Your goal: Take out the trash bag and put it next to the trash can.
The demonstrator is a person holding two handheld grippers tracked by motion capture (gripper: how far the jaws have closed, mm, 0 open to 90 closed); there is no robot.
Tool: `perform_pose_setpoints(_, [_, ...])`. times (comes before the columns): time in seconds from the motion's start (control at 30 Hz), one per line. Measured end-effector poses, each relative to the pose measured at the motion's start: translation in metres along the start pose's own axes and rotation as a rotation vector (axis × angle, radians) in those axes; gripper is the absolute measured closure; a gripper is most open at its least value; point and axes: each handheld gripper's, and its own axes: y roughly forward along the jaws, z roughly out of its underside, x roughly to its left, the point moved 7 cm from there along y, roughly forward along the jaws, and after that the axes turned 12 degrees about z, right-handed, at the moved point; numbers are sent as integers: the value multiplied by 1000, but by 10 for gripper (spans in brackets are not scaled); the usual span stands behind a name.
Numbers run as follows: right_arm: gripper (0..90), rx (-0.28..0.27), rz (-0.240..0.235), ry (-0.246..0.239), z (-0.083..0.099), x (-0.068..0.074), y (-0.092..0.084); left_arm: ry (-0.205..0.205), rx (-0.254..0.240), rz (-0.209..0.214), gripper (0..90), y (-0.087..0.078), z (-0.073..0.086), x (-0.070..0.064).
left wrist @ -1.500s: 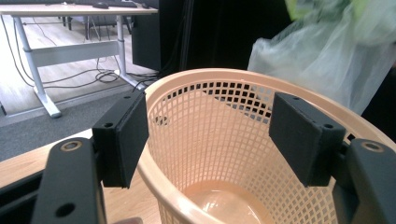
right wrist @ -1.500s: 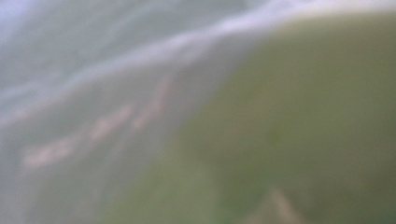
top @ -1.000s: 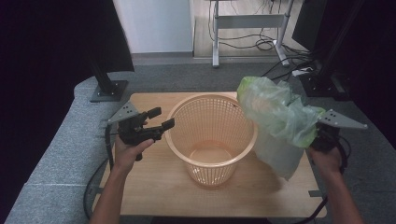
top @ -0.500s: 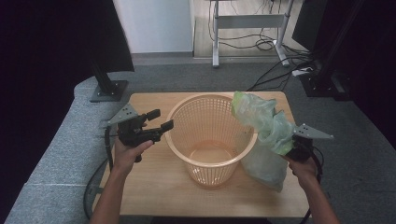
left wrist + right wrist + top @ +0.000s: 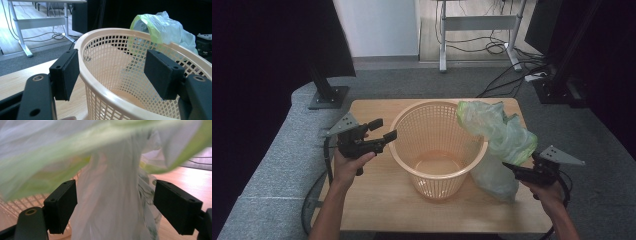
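Note:
A peach mesh basket (image 5: 439, 180) stands upright in the middle of the wooden table (image 5: 377, 200). A thin green-and-white plastic bag (image 5: 502, 137) slumps over its right rim and down onto the table. My right gripper (image 5: 511, 169) is low at the bag's right side. Its jaws have just been opening, and the bag (image 5: 115, 195) hangs loose between its pads (image 5: 62, 205) without being pinched. My left gripper (image 5: 384, 129) is open beside the basket's left rim. In the left gripper view that rim (image 5: 82, 67) runs between the spread pads untouched, with the bag (image 5: 162, 27) at the far side.
A black monitor stand (image 5: 329, 95) rests on the grey floor beyond the table's left corner. A metal desk frame (image 5: 477, 22) and loose cables (image 5: 512, 80) lie farther back. Bare tabletop shows in front of the basket and to its left.
The right gripper came down toward the table with the bag and its jaws spread apart. The bag sank from above the basket to slump against its right rim. The left gripper stayed put.

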Motion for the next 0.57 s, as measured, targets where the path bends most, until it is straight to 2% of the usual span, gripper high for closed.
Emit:
perform_pose_setpoints(0.3, [192, -10, 2, 12, 8, -4, -7, -4, 10, 1, 289, 3, 4, 0])
perform_pose_setpoints(0.57, [177, -1, 5, 11, 11, -5, -6, -1, 8, -12, 289, -1, 8, 1])
